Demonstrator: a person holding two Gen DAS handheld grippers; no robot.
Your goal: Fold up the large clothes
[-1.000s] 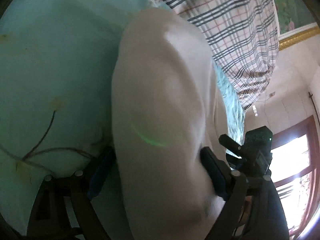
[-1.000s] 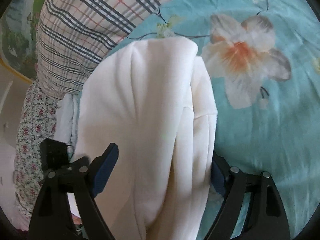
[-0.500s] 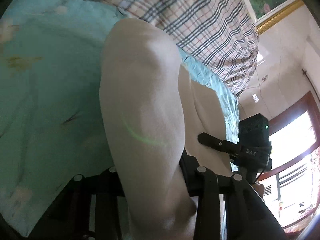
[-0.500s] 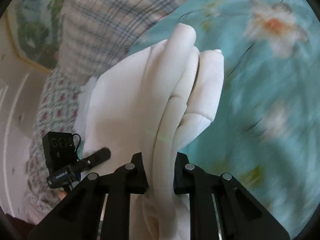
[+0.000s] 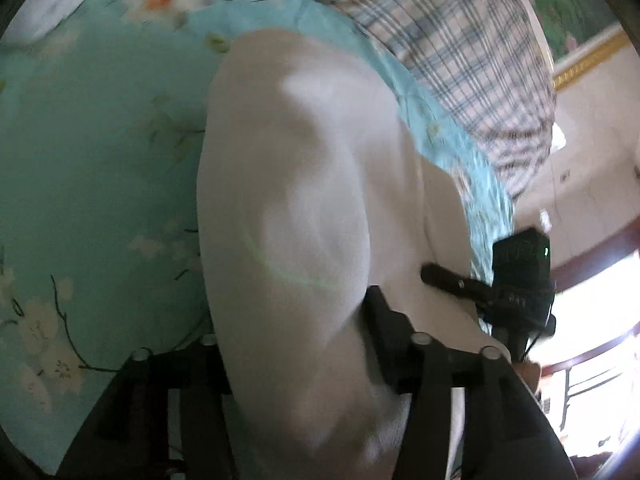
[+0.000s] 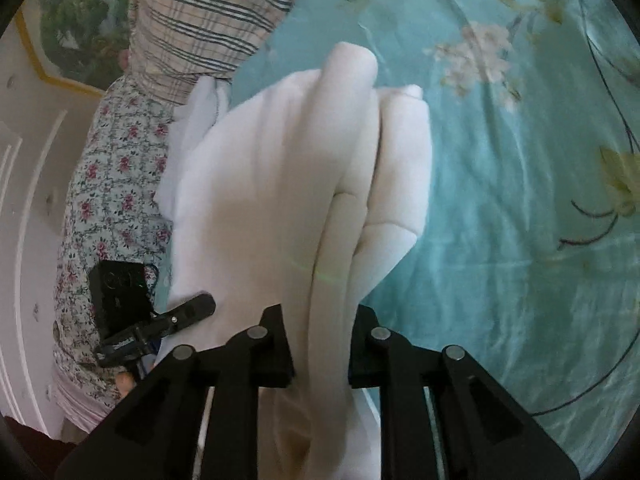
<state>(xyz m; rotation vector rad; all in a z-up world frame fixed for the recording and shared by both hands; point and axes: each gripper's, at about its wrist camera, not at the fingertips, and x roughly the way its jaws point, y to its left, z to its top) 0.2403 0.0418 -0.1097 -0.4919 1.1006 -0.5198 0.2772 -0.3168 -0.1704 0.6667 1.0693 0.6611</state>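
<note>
A thick white garment [image 5: 296, 208] is bunched into folds and hangs over a teal flowered bedsheet [image 5: 92, 168]. My left gripper [image 5: 292, 344] is shut on one end of it; the cloth fills the gap between the fingers. My right gripper [image 6: 320, 344] is shut on the other end of the white garment [image 6: 288, 184], with several stacked layers between its fingers. Each gripper shows in the other's view: the right one [image 5: 516, 280] and the left one [image 6: 132, 312].
A plaid quilt [image 6: 208, 20] is piled at the head of the bed, also in the left wrist view [image 5: 460, 40]. A small-flowered cloth [image 6: 104, 184] lies at the left. The teal sheet [image 6: 520, 208] stretches to the right. A bright window [image 5: 592, 340] is at the right.
Both grippers went from open around the garment to shut on it about half a second ago. Since then they have carried it over the sheet, still gripped.
</note>
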